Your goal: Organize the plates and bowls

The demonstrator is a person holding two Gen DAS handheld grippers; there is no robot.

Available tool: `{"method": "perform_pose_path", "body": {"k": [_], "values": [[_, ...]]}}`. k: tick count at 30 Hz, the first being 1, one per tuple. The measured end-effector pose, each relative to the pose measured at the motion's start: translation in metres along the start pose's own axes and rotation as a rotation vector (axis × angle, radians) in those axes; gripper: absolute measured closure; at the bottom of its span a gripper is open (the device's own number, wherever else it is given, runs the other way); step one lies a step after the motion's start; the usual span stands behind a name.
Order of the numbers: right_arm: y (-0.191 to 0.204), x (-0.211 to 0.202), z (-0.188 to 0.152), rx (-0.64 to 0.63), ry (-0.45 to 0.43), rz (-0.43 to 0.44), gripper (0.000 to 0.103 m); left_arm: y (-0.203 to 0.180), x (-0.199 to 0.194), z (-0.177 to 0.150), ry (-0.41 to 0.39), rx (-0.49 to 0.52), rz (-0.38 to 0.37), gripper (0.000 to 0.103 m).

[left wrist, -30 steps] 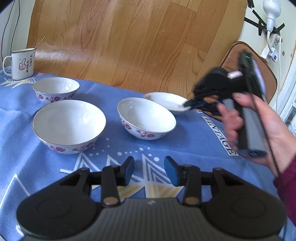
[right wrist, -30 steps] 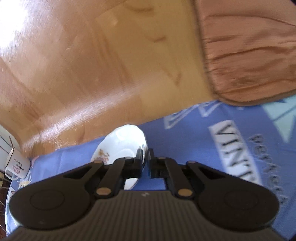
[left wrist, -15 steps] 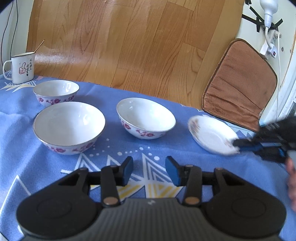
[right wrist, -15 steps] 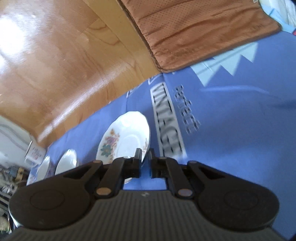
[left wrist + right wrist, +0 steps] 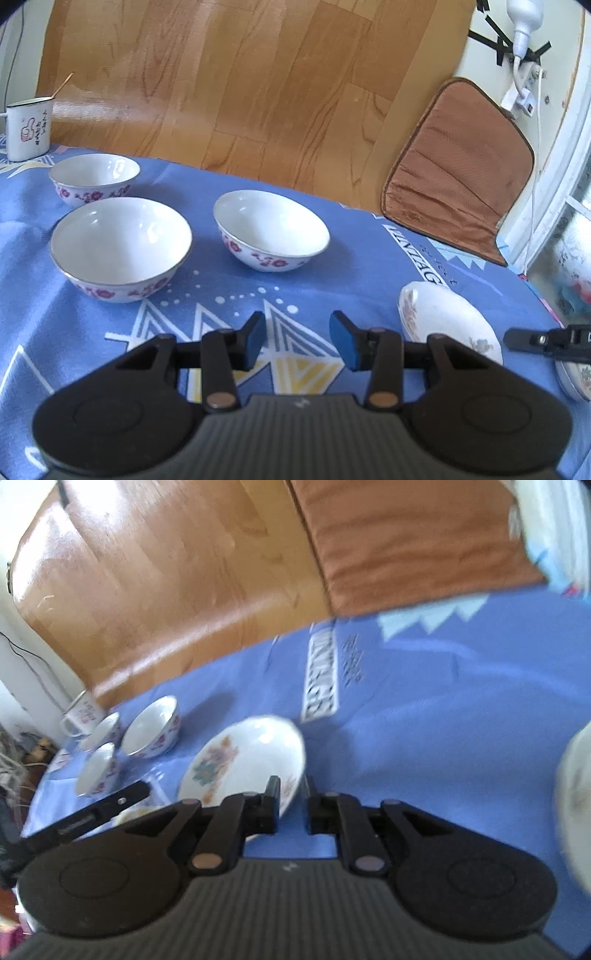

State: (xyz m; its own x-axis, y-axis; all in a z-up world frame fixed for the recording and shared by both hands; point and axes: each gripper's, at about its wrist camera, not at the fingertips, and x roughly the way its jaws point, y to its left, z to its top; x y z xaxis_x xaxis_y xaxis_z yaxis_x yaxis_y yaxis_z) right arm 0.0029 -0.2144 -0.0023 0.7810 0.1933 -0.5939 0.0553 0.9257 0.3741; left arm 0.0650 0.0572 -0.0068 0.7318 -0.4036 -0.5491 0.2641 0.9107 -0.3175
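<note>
The plate (image 5: pixel 242 768) has come from the bench's far edge to its near right part, and the right gripper (image 5: pixel 290 803) is letting go, its fingers opening with the plate's rim between them. The plate lies face up. The left gripper (image 5: pixel 297 338) hovers level-tilted, fingers apart, empty, before three bowls (image 5: pixel 271 229).

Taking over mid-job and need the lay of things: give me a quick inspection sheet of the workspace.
Surface: blue patterned tablecloth.
Job's things: three flowered bowls upright, apart; floral plate on the cloth; second plate at the right edge.
Clutter: mug with a stick in it.
Grippers: left gripper open, empty; right gripper jaws opening at the floral plate's rim.
Cables: white cord along the wall.
Surroundings: wood floor, brown cushion.
</note>
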Motion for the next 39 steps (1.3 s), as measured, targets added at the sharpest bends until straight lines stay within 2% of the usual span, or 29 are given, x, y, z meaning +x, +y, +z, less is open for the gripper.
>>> {"method": "perform_pose_path", "body": {"k": [3, 7, 10, 19, 26, 33, 36, 39], "values": [[-0.002, -0.001, -0.002, 0.002, -0.022, 0.009, 0.087, -0.004, 0.003, 0.002, 0.02, -0.006, -0.019, 0.065], [-0.008, -0.001, -0.004, 0.023, -0.018, 0.036, 0.087, -0.011, 0.009, 0.006, 0.077, -0.057, -0.1, 0.065], [-0.01, -0.002, -0.004, 0.032, -0.016, 0.056, 0.087, -0.022, 0.015, 0.012, 0.115, -0.074, -0.134, 0.065], [-0.009, -0.004, -0.004, 0.01, -0.031, 0.065, 0.086, -0.049, 0.039, 0.023, 0.255, -0.086, -0.128, 0.067], [-0.008, 0.001, -0.003, -0.005, -0.035, 0.045, 0.086, -0.059, 0.044, 0.021, 0.257, -0.065, -0.089, 0.073], [-0.018, 0.013, -0.001, 0.079, 0.01, 0.071, 0.086, -0.064, 0.046, 0.021, 0.261, -0.06, -0.088, 0.087], [-0.017, 0.018, -0.001, 0.071, 0.032, 0.077, 0.092, -0.067, 0.046, 0.019, 0.256, -0.046, -0.074, 0.091], [-0.014, 0.013, -0.001, 0.066, 0.016, 0.071, 0.093, -0.069, 0.042, 0.021, 0.261, -0.051, -0.082, 0.091]]}}
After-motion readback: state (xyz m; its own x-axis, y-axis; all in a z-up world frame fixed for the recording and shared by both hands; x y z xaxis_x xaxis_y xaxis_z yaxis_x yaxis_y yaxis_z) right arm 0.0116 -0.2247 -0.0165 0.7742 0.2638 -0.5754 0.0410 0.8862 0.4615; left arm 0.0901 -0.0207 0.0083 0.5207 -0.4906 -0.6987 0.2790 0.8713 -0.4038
